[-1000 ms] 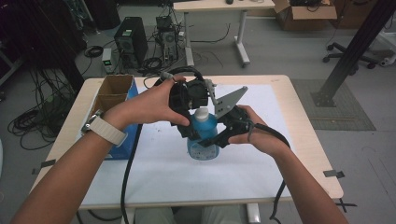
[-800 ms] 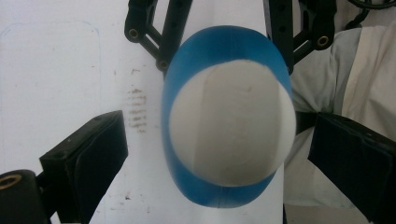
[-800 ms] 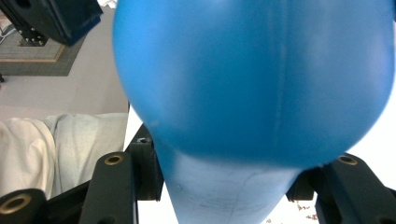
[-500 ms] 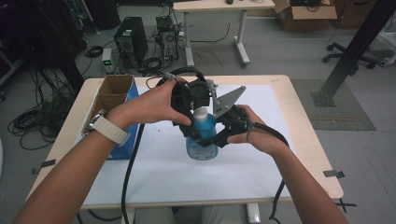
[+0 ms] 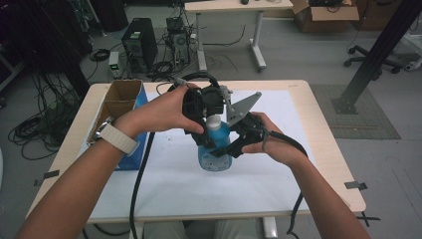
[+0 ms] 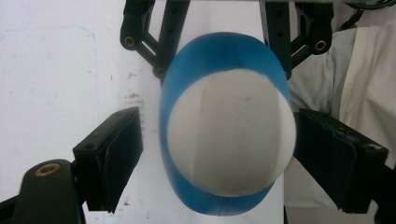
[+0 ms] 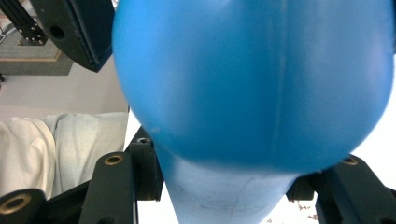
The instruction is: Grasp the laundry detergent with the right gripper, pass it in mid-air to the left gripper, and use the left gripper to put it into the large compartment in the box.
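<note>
A blue bottle (image 5: pixel 215 155) with a white cap (image 5: pixel 214 122) stands upright on the white mat (image 5: pixel 278 179). My right gripper (image 5: pixel 226 147) comes in from the right and is shut on the bottle's body (image 7: pixel 252 84), one jaw on each side. My left gripper (image 5: pixel 212 124) points down over the top with the cap (image 6: pixel 231 135) between its jaws. Those jaws have just been closing. In the left gripper view one pad (image 6: pixel 116 149) still stands clear of the cap, while the other sits at its edge.
An open cardboard box (image 5: pixel 119 102) sits on a blue item at the table's left edge. Each gripper's cable trails off the near edge of the table. Computers, cables, a desk and a chair stand on the floor beyond.
</note>
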Tool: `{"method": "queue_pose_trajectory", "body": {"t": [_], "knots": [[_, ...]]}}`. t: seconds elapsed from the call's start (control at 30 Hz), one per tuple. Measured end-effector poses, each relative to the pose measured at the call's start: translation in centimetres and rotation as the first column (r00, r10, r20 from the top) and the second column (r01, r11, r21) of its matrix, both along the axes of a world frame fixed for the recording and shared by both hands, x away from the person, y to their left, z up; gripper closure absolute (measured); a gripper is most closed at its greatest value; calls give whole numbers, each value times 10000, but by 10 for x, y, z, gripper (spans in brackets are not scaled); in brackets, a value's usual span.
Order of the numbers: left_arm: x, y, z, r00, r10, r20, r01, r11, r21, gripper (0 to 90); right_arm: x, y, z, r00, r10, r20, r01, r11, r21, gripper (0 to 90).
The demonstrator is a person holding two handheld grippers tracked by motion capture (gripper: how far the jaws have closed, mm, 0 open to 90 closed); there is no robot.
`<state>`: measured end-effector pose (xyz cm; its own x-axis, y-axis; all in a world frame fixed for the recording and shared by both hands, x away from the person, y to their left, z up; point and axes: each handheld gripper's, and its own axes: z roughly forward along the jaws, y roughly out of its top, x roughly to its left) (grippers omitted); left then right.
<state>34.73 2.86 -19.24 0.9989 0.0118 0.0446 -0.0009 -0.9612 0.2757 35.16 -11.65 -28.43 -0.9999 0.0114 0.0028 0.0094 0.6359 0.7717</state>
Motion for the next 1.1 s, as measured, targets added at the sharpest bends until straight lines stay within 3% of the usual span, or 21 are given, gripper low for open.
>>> {"method": "queue_pose_trajectory", "body": {"t": [0.8, 1.1], "knots": [[2, -2, -4, 9999, -168, -26, 168, 9999, 23, 287, 1, 0, -1, 10000, -55, -52, 55, 10000, -69, 440], [2, -3, -7, 9996, -277, -8, 277, 9996, -69, 372, 1, 0, 0, 10000, -58, -5, 58, 10000, -19, 440]]}}
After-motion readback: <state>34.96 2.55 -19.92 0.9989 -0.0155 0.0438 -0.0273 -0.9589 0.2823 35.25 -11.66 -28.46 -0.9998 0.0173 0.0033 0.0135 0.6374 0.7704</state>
